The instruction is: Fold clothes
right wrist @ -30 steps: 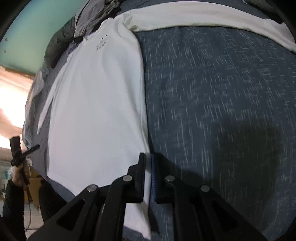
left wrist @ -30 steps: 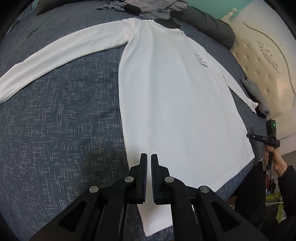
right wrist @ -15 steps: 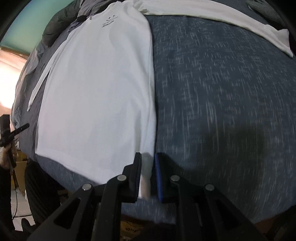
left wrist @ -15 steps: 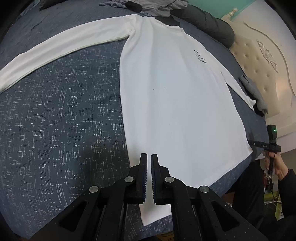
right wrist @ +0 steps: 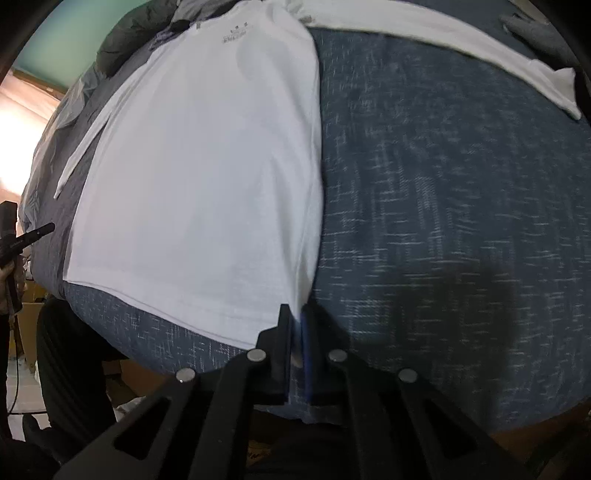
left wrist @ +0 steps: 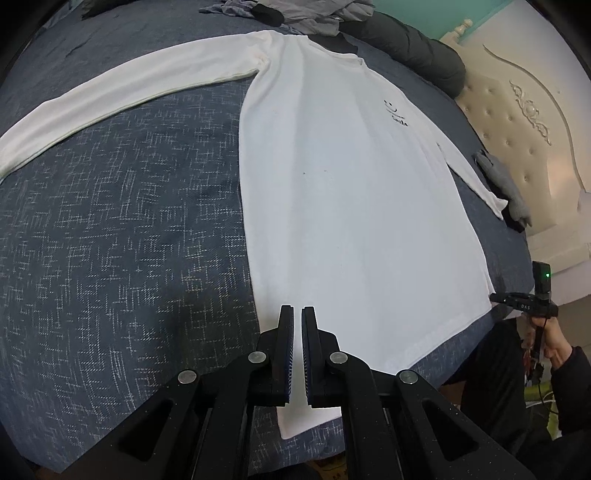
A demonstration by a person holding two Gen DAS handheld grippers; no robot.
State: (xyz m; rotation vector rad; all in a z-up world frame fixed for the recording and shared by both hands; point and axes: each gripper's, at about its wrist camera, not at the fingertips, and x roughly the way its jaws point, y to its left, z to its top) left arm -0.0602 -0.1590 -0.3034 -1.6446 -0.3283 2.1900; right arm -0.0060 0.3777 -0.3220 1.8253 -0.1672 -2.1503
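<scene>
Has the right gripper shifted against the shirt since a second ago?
Yes. The right gripper has slid toward the white shirt's bottom hem corner, and the bed's near edge now shows.

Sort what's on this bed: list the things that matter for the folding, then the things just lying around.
For the folding:
- white long-sleeved shirt, spread flat
- right gripper, jaws shut on the shirt's hem corner
- left gripper, jaws shut at the hem

Just lying about:
- grey clothes heap
- dark padded jacket
- grey glove
- blue bedspread
</scene>
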